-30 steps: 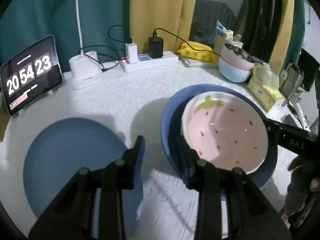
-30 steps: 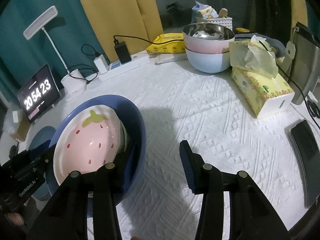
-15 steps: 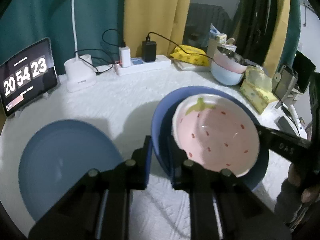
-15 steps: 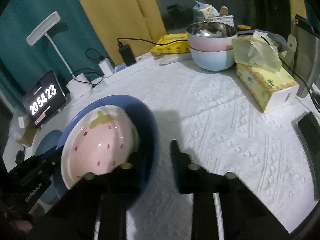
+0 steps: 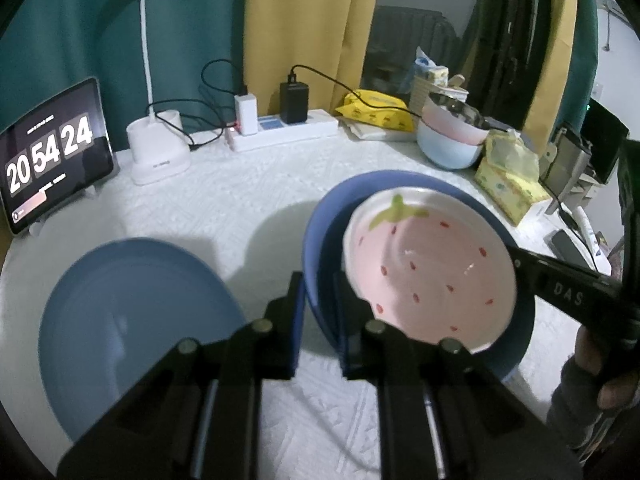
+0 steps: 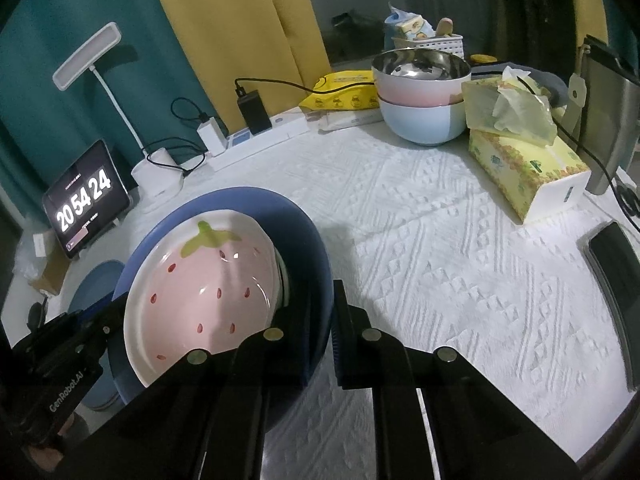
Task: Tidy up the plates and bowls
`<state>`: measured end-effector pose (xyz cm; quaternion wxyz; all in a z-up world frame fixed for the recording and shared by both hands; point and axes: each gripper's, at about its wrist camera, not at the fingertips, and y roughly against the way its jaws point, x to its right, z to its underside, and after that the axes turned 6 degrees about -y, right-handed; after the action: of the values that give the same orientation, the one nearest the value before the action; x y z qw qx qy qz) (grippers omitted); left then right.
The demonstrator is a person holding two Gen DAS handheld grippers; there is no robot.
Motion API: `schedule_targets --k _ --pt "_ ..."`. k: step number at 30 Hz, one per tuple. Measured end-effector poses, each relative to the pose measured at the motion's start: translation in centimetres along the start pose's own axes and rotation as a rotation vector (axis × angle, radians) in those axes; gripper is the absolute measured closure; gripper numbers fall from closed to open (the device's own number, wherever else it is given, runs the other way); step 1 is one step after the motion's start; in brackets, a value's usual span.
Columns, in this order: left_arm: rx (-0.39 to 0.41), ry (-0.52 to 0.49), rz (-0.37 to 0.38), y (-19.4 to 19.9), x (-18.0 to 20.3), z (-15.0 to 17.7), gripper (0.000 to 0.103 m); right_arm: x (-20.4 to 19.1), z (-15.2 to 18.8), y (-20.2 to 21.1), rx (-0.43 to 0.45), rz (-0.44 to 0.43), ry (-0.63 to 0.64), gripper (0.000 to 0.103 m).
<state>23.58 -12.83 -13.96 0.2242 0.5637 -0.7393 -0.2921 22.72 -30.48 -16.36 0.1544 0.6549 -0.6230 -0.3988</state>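
A dark blue bowl holds a pink strawberry-patterned plate tilted inside it. My left gripper is shut on the blue bowl's near left rim. My right gripper is shut on the opposite rim of the same bowl, with the strawberry plate leaning inside. The bowl appears held above the white tablecloth. A flat light blue plate lies on the table to the left, also partly seen in the right wrist view.
A stack of pink and light blue bowls stands at the back right beside a tissue box. A clock tablet, desk lamp and power strip line the back. A phone lies at the right edge.
Both grippers closed from open onto opposite rims of the blue bowl. The bowl with the strawberry plate has risen slightly off the cloth.
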Motion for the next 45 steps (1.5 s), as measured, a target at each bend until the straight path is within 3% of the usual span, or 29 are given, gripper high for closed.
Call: schedule_targets --k 22,45 --pt "0.065 -0.004 0.004 3.1 -0.3 -0.5 0.091 -1.6 -0.3 3.4 0.057 0.0 0.014 0.091" --pt "0.13 0.04 -0.017 6.4 -4.1 -0.2 0.091 -6.1 -0.6 5.3 0.101 -0.03 0.074 0.091"
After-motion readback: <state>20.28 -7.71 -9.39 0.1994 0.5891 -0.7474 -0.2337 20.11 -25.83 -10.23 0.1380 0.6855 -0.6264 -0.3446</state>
